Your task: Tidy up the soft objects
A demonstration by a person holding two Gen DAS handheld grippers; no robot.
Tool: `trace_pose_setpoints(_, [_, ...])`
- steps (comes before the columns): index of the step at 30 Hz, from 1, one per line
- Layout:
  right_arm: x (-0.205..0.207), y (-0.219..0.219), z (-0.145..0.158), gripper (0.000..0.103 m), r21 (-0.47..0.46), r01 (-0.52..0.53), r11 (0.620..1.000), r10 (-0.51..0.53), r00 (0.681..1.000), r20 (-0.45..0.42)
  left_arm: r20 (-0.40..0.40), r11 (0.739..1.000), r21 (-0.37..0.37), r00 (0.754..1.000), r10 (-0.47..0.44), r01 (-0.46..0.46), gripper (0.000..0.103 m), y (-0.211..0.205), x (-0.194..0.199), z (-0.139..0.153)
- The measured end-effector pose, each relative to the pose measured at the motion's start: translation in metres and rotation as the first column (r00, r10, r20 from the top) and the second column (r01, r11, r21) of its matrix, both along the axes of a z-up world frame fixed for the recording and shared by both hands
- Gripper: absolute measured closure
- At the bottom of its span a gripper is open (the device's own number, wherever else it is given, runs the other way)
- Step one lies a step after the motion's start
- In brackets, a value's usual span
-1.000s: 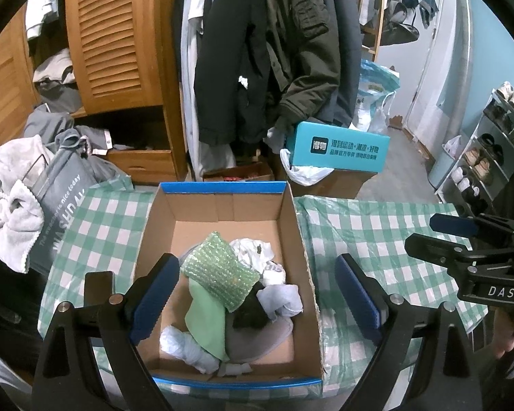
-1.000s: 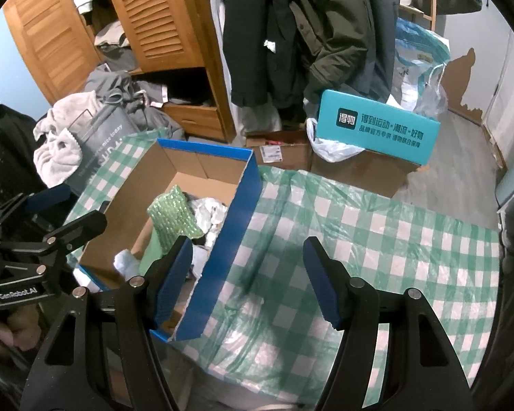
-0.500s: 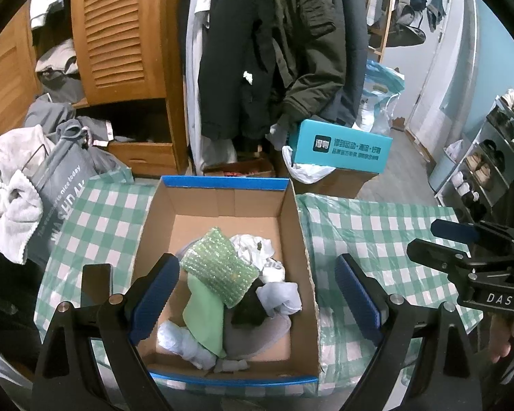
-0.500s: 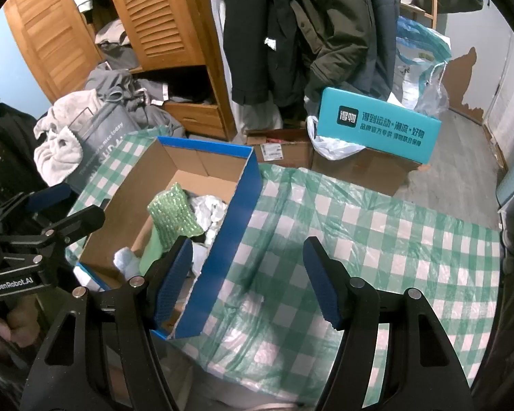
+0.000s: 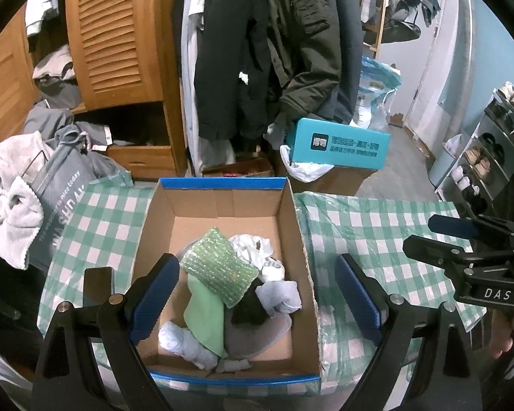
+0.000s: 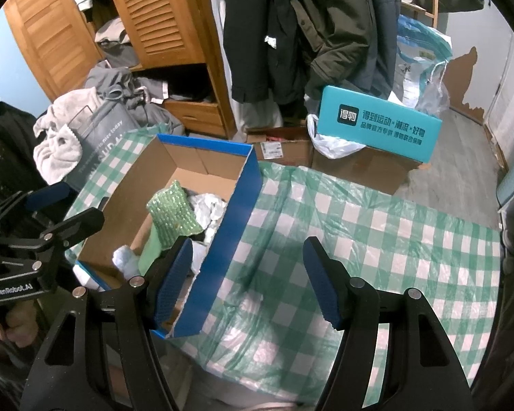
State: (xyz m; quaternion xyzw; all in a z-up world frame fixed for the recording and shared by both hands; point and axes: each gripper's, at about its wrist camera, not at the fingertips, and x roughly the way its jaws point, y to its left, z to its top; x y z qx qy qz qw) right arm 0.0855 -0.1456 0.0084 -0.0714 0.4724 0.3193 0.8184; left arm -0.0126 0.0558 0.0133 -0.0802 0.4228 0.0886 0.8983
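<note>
Little has shifted since a second ago, the left-wrist view having risen only slightly over the box; a green-checked tablecloth (image 6: 377, 226) covers the table; on its left part sits an open cardboard box (image 5: 219, 202) with blue edges, holding the soft objects: a green knitted cloth (image 5: 219, 267) on top, a pale green cloth (image 5: 204, 315) under it, white socks (image 5: 277, 294) alongside; the left gripper (image 5: 253, 298) hangs spread above the box, empty; the right gripper (image 6: 246, 281) is spread wide over the tablecloth just beside the box, empty.
</note>
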Motion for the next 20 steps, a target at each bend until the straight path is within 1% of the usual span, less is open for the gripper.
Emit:
trace_pose_setpoints(6, [0.0009,-0.0002,0.0008,0.037,0.001,0.000,1.000,0.000,1.000,0.000,-0.003,1.000,-0.012,1.000,0.000,0.000,0.010,-0.0001,0.0004,0.0001])
trace_pose_setpoints(20, [0.0007,-0.0008,-0.0003,0.037,0.001,0.002,1.000,-0.002,1.000,0.000,-0.012,1.000,-0.009,1.000,0.003,-0.003,0.010,-0.0017,0.0003,-0.0019])
